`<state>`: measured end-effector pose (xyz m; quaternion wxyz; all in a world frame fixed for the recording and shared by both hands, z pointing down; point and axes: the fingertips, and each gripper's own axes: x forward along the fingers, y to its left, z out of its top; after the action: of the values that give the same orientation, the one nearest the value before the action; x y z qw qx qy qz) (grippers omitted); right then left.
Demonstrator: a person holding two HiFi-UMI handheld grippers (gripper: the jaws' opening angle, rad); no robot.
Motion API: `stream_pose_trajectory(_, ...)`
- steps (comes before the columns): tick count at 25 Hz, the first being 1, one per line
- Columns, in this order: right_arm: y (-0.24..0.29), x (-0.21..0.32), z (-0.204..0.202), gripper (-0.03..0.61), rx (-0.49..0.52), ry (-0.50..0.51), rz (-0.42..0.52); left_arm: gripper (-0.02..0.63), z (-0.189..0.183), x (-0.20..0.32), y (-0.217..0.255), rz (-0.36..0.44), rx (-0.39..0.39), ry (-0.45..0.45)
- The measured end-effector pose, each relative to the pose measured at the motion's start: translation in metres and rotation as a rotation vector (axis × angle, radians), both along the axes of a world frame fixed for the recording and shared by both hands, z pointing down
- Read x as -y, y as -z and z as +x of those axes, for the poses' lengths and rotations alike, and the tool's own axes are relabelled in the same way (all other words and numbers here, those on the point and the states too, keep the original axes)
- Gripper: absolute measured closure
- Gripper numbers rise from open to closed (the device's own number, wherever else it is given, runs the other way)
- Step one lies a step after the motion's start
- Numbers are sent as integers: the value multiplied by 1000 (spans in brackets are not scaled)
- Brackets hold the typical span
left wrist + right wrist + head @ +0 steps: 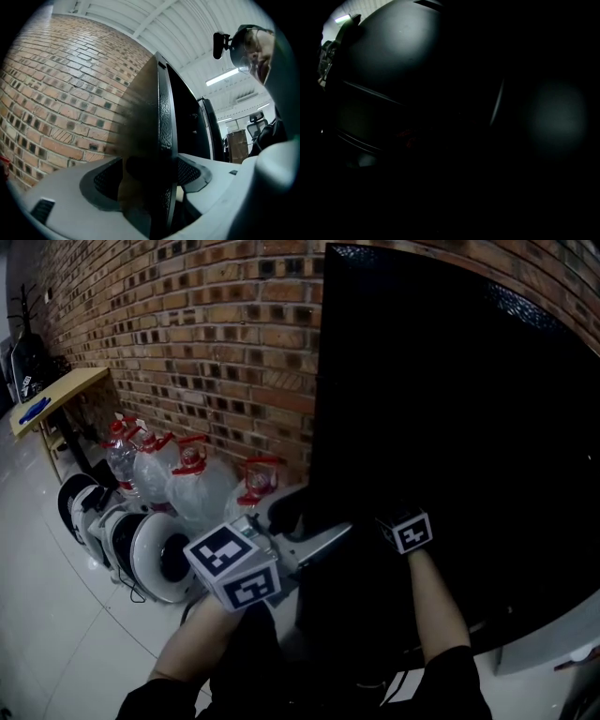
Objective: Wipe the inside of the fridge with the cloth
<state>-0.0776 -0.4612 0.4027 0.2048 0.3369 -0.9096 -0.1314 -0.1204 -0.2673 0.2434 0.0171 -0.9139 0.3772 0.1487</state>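
The black fridge [469,427] stands against the brick wall, and its door [161,117] is swung out edge-on toward me. My left gripper [302,526] reaches to that door edge. In the left gripper view the edge sits between the two grey jaws of that gripper [159,176], which clamp it. My right forearm runs into the dark fridge, and only the right gripper's marker cube [411,532] shows. The right gripper view is almost black: faint fridge walls and a dim reddish patch [405,136]. I cannot make out the cloth.
Large clear water jugs with red handles [192,479] stand by the brick wall [187,324] left of the fridge. White round devices [150,554] lie on the floor in front of them. A wooden desk [56,395] is at far left.
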Motion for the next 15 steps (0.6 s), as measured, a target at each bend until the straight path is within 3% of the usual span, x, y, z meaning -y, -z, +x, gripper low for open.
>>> stream_pose_trajectory(7,-18,12,11,500,-4,8,-45,287,2,1,-3,-13,-13,5)
stream_pose_trajectory(13,-14,32,22,502,138,-83,-159,287,5,3,-3,-23,-14,9)
stream_pose_trajectory(15,-8,39,22,503,151,-126,-159,287,5,3,-4,-21,-4,17)
